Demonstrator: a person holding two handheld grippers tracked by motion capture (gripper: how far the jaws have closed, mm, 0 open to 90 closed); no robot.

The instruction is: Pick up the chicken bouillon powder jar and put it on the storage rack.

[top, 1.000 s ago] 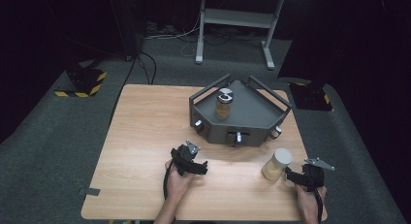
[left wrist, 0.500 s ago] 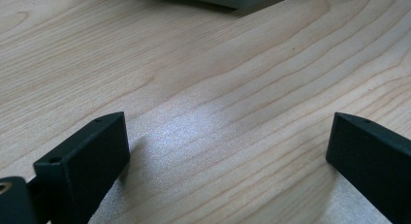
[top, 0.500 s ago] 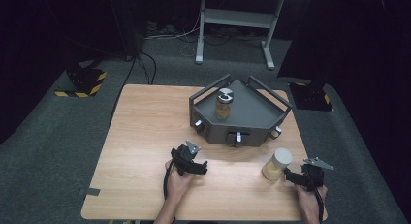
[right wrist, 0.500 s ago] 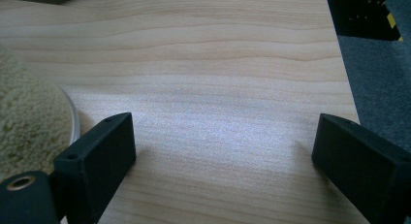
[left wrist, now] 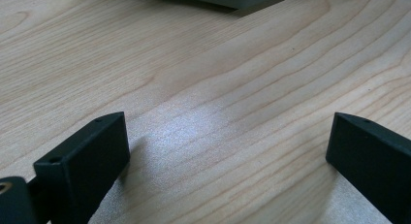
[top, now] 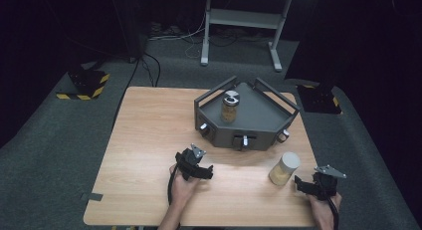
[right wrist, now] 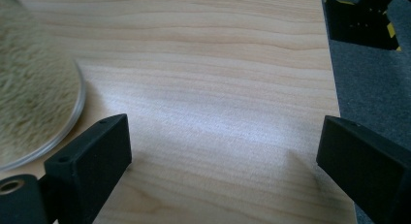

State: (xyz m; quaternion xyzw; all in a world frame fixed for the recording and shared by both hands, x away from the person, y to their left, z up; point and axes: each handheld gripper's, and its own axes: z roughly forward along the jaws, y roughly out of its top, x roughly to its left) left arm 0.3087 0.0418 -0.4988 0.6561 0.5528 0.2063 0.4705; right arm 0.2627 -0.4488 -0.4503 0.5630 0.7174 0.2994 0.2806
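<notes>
On the table (top: 149, 140): a wooden top on grey carpet, seen from above, bearing a tray, two jars and both grippers.
Tray (top: 263, 115): grey, angular, with raised rails; it stands at the far right part of the table, and three knobs show on its near wall.
Jar in tray (top: 229, 106): upright inside the tray, toward its left side; filled with tan contents, with a pale, partly dark top.
Jar on table (top: 284, 168): upright on the bare wood, in front of the tray's right end and apart from it; pale lid, tan contents.
Left gripper (top: 195, 166): held low over the near middle of the table, in front of the tray; its jaws stand wide apart with nothing but wood grain between them in the left gripper view (left wrist: 228, 151).
Right gripper (top: 307, 185): at the near right corner, just beside the jar on the table; its jaws stand wide apart and hold nothing (right wrist: 223, 151).
Right gripper view: the jar's fibrous contents and glass edge (right wrist: 34, 103) lie outside the left jaw, close to it; the table edge and carpet show at the right.
</notes>
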